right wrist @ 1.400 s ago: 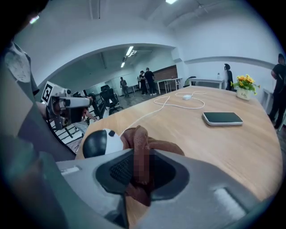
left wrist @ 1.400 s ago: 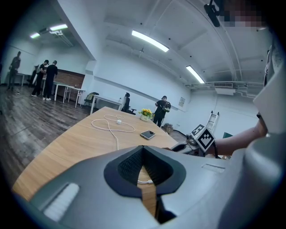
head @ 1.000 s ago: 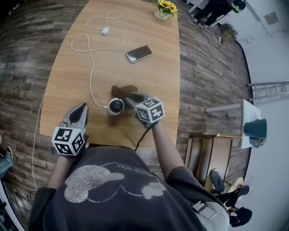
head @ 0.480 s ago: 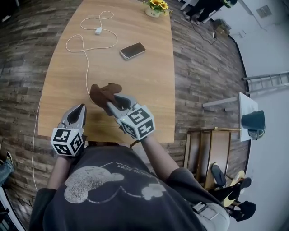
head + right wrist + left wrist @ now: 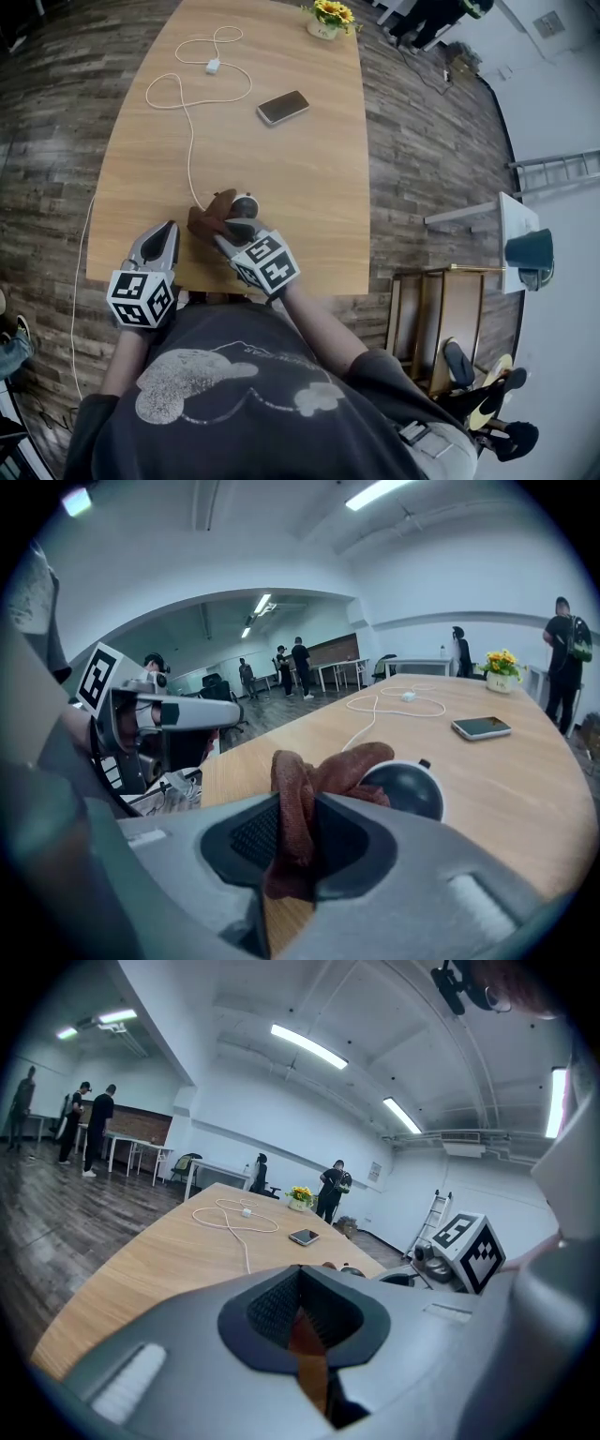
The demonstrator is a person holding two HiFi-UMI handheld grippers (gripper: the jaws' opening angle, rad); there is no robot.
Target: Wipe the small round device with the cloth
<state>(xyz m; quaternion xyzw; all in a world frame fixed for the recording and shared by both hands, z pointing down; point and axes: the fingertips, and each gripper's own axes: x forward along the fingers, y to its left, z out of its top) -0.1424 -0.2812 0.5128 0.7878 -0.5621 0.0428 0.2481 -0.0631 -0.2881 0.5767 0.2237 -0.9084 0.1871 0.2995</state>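
Observation:
The small round device [image 5: 246, 203], white with a dark dome, sits near the table's front edge, and a white cable [image 5: 190, 141] runs from it. A brown cloth [image 5: 207, 217] lies bunched against its left side. My right gripper [image 5: 228, 229] is shut on the cloth. In the right gripper view the cloth [image 5: 309, 778] rises from between the jaws and drapes onto the dome of the device [image 5: 407, 788]. My left gripper [image 5: 168, 230] hovers over the front edge to the left of the cloth, shut and holding nothing; the left gripper view [image 5: 305, 1283] shows its jaws together.
A phone [image 5: 283, 107] lies mid-table, the cable's white plug [image 5: 214, 66] farther back, and a sunflower pot [image 5: 328, 19] at the far edge. The wooden table [image 5: 309, 187] ends just below the grippers. Shelves and a stool [image 5: 527, 258] stand to the right. People stand in the background.
My right gripper dragged the cloth from behind the device, over it, to its left and nearer side. The dome was covered half a second ago and shows again. The left gripper stayed put.

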